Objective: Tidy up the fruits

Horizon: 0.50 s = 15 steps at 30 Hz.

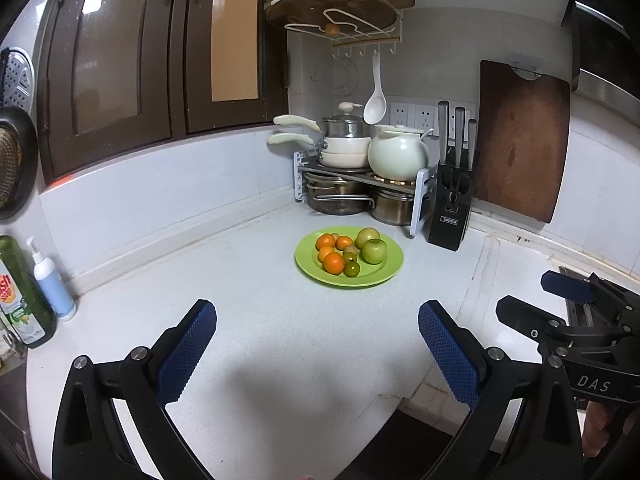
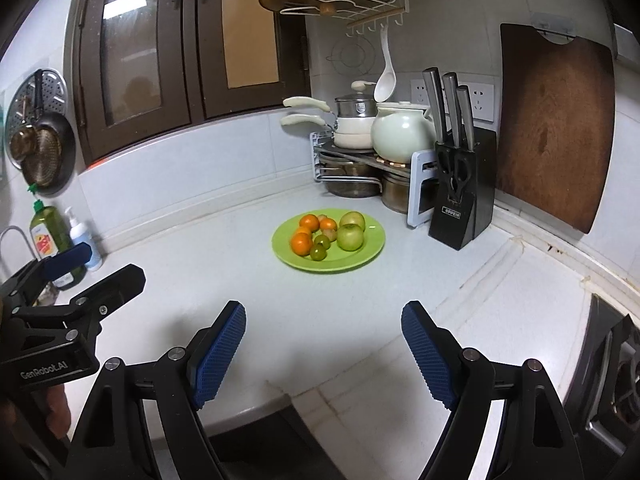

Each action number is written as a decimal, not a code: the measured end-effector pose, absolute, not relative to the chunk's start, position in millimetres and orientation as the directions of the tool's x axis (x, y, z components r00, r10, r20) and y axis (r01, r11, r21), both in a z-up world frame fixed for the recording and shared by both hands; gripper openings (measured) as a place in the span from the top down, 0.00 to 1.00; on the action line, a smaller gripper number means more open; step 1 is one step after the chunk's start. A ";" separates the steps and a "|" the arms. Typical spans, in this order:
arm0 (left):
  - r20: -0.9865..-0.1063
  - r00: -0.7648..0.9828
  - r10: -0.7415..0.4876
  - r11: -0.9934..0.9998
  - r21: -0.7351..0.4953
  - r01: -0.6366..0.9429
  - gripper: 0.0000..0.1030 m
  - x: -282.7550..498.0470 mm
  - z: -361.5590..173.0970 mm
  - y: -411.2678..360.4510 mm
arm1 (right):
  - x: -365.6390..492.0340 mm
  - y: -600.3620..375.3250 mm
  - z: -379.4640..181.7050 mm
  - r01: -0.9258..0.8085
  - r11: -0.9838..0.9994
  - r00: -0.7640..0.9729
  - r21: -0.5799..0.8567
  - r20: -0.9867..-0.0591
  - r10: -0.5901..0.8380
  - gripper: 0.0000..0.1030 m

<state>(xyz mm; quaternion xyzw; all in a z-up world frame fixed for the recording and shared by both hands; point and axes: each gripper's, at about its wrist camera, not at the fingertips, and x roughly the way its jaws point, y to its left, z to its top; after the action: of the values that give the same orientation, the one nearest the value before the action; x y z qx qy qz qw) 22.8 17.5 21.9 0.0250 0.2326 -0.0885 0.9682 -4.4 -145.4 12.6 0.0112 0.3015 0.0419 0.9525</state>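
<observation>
A green plate [image 1: 384,276] [image 2: 360,258] sits on the white counter toward the back corner. It holds two green apples [image 1: 374,251] [image 2: 350,237], several oranges [image 1: 334,263] [image 2: 301,244] and small green fruits [image 1: 352,269] [image 2: 318,253]. My left gripper [image 1: 318,320] hangs over the near counter, open wide with nothing between its blue pads, well short of the plate. My right gripper [image 2: 324,316] is beside it, also open and with nothing between its pads. Each shows in the other's view: the right gripper [image 1: 532,296] at the right edge, the left gripper [image 2: 108,266] at the left edge.
Behind the plate stand a rack of pots and a kettle [image 1: 360,184], a black knife block [image 1: 450,216] and a leaning wooden cutting board [image 1: 520,140]. Soap bottles [image 1: 52,284] stand at the left by the sink. A stove [image 2: 616,360] lies at the right.
</observation>
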 end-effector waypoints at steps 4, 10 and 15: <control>-0.454 0.877 -0.158 0.984 0.007 0.181 0.00 15.6 22.7 16.4 | -11.1 -147.8 14.6 -0.077 0.996 0.817 0.044 -0.569 0.088 0.22; -0.438 0.887 -0.148 0.985 0.020 0.173 0.00 5.5 26.6 13.6 | -19.2 -150.1 17.5 -0.077 0.996 0.823 0.038 -0.561 0.085 0.22; -0.427 0.893 -0.142 0.985 0.025 0.168 0.00 1.5 28.8 10.5 | -22.7 -154.2 19.1 -0.074 0.996 0.828 0.040 -0.554 0.083 0.22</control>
<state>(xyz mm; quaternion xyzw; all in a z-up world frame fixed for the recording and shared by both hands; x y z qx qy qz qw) 1.5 10.5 28.8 0.0304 0.2173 -0.0796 0.9724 -22.7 -154.2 19.1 0.0084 0.2903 0.0410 0.9560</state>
